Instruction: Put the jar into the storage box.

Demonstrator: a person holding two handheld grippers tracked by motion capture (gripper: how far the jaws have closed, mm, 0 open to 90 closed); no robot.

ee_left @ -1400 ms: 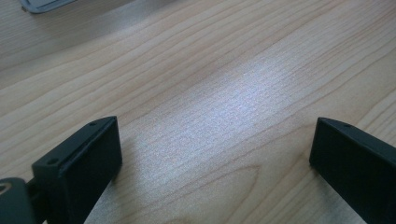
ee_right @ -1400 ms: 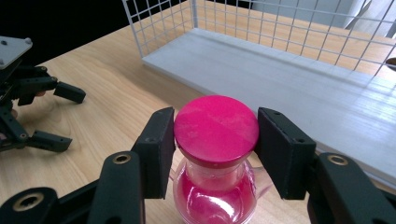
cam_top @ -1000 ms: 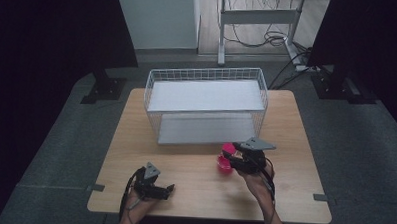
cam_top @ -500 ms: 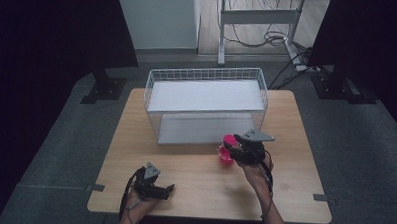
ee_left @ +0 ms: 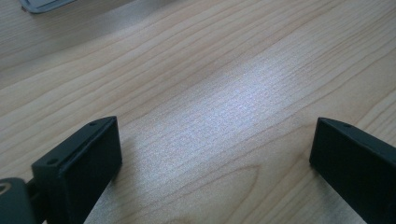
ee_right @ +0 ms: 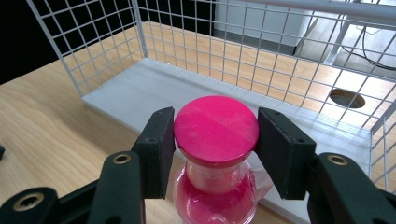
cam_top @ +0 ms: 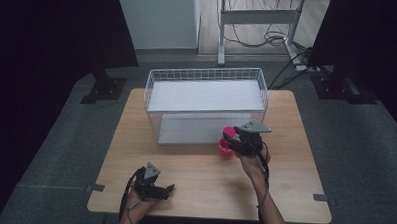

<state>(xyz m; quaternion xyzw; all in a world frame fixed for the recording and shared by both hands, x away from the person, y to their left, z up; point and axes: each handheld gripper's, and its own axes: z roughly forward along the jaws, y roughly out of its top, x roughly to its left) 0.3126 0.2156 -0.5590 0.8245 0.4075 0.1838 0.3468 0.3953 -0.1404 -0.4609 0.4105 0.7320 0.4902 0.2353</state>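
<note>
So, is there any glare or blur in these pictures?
Left gripper view: a pale sheen of glare on the wooden table, near jaws slightly soft. Right gripper view: sharp on the pink bottle cap. High view: dim, dark surroundings, mildly soft.

Probably a lab: dark curtains (cam_top: 54,32), cable-strewn floor (cam_top: 259,39), bare wooden table (cam_top: 194,177).

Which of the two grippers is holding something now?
The right gripper: its jaws clamp the pink cap of a bottle. The left gripper stands open over bare table.
</note>
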